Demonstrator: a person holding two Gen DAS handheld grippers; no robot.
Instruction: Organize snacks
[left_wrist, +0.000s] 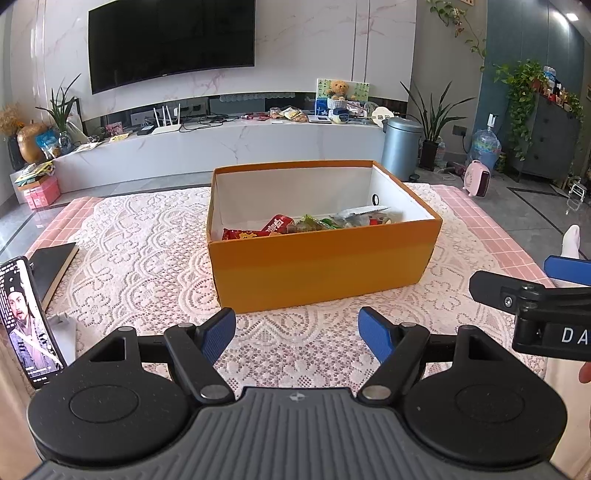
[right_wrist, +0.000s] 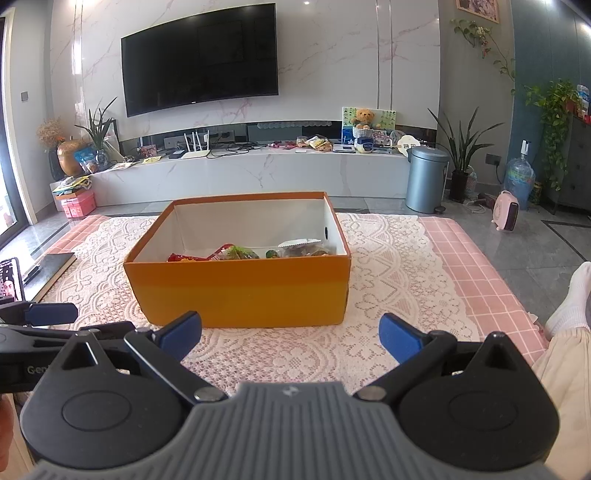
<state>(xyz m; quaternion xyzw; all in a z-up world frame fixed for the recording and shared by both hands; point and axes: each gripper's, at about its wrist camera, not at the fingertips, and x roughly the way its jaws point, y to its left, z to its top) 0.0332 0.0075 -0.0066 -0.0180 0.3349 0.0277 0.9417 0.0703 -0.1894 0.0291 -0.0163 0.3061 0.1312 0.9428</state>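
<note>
An orange cardboard box (left_wrist: 325, 266) (right_wrist: 240, 291) with a white inside stands on the lace tablecloth. Several snack packets (left_wrist: 306, 223) (right_wrist: 251, 253) lie along its near inner wall, red ones at the left and a clear one at the right. My left gripper (left_wrist: 297, 334) hovers low over the cloth in front of the box, open, nothing between its blue pads. My right gripper (right_wrist: 290, 334) is likewise open and empty in front of the box. Each gripper shows at the other view's edge: the right gripper (left_wrist: 532, 284) and the left gripper (right_wrist: 44, 317).
A phone (left_wrist: 27, 321) playing video leans at the table's left edge beside a black notebook (left_wrist: 53, 267). The lace cloth (left_wrist: 147, 258) lies over a pink checked cover. A person's white-socked foot (right_wrist: 570, 299) and pale trouser leg are at the right. A TV console stands behind.
</note>
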